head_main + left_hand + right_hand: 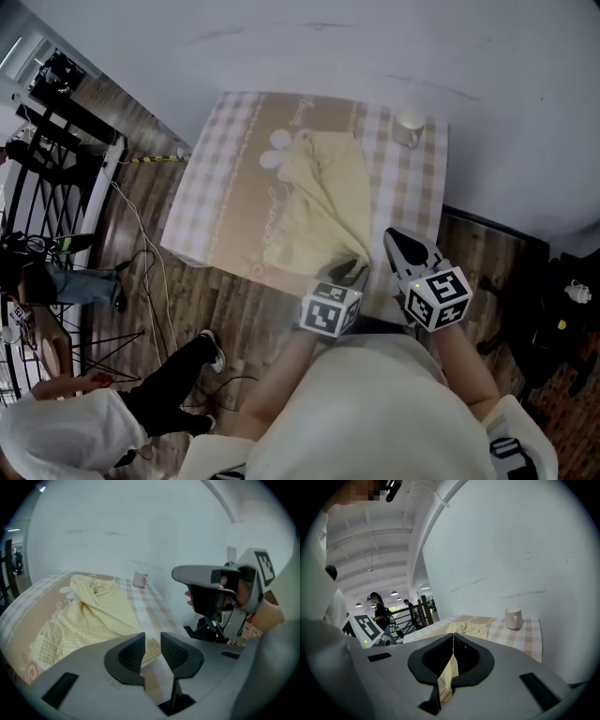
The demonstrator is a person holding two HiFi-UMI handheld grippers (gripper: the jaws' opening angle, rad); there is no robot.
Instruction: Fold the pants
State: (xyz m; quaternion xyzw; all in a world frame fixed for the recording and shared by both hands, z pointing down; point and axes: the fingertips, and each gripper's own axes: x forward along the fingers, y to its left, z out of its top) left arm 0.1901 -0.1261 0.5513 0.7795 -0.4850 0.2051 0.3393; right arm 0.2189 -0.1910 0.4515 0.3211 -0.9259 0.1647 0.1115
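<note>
Pale yellow checked pants [319,202] lie crumpled on the table [234,187], which wears a beige checked cloth. My left gripper [356,274] hovers at the near corner of the pants. In the left gripper view its jaws [152,644] stand a little apart, with only the pants' [93,616] edge and the cloth showing beyond the gap. My right gripper [396,240] is raised just right of the pants. In the right gripper view it [453,637] is shut on a strip of yellow checked cloth [449,677]; where that strip joins the pants is hidden.
A white mug [409,128] stands at the table's far right corner, close to the white wall. A black metal rack [56,141] and cables lie on the wood floor to the left. A person in black trousers [178,384] stands near the lower left.
</note>
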